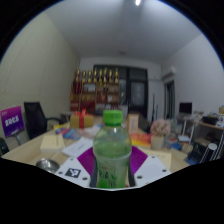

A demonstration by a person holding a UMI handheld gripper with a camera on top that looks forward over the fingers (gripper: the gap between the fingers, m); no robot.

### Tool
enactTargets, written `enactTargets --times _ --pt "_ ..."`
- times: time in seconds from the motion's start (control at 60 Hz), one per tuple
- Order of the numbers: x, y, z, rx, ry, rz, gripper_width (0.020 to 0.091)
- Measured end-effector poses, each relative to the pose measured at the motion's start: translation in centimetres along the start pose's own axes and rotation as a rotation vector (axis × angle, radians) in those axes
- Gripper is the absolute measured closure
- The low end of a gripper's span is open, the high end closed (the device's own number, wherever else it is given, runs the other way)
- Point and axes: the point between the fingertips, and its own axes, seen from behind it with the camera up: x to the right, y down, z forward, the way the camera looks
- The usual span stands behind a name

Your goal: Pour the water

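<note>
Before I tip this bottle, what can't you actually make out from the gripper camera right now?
- Bottle base, gripper view: cut off below, so its support is unseen.
- Finger contact: the pads flank the bottle, but whether they press on it cannot be told.
- Water level: not readable through the green plastic.
- Receiving cup: none identifiable; items on the desk beyond are too small.
- Shelf contents: too small to tell.

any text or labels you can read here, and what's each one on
None can be read for certain.
White lettering on the purple sign beside the black chair: too blurred to read.
The green bottle, held between the gripper fingers, shows no legible label.
The black-and-white square markers on the table are patterns, not words.
Items on the far shelf: too small to read.
</note>
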Motion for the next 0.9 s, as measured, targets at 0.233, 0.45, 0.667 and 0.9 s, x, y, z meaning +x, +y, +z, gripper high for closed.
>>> enactTargets --times 0.233,0.45,0.667,0.9 --pt "-1.9 -1.3 0.1 0.028 0.048 0.053 0.0632" --pt "-1.6 -0.6 -1.4 -0.067 0.011 0.037 0.0271" --pt "-1.4 -3.1 -10.8 -0.087 0.067 0.031 0.0273" --pt "-5.1 -4.6 -23.1 -0.064 0.035 0.003 0.0276"
